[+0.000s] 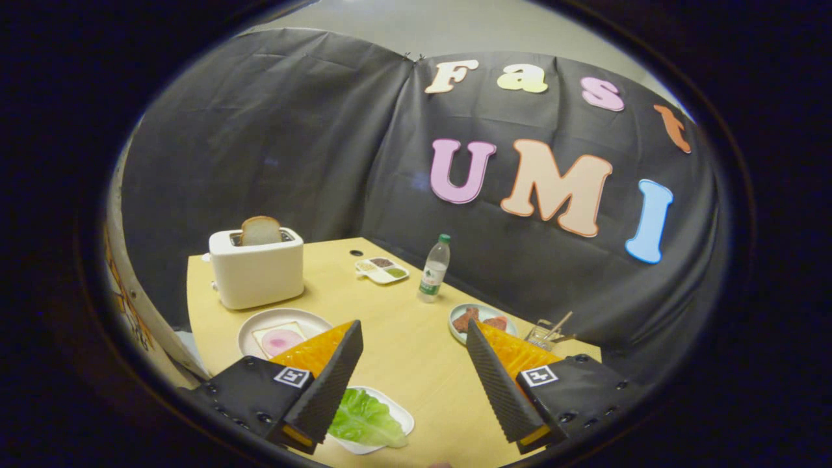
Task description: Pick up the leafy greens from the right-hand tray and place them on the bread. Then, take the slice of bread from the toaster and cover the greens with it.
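Right now the gripper (411,351) hangs above the wooden table (403,351) with its two fingers spread wide and nothing between them. The leafy greens (365,419) lie on a white tray (404,416) just beside the inner edge of the left finger (331,383), low and near, partly hidden under it. Beyond that finger sits a white plate (253,328) carrying a slice of bread (281,339) with a pink round of filling on top. Farther back stands a white toaster (257,268), and a second bread slice (260,231) sticks upright out of its slot. Past the right finger (497,383) a small plate with brownish food (480,320) rests near a clear holder with sticks (545,333). A water bottle (433,269) stands upright toward the back, with a small divided dish (381,269) just beside it.
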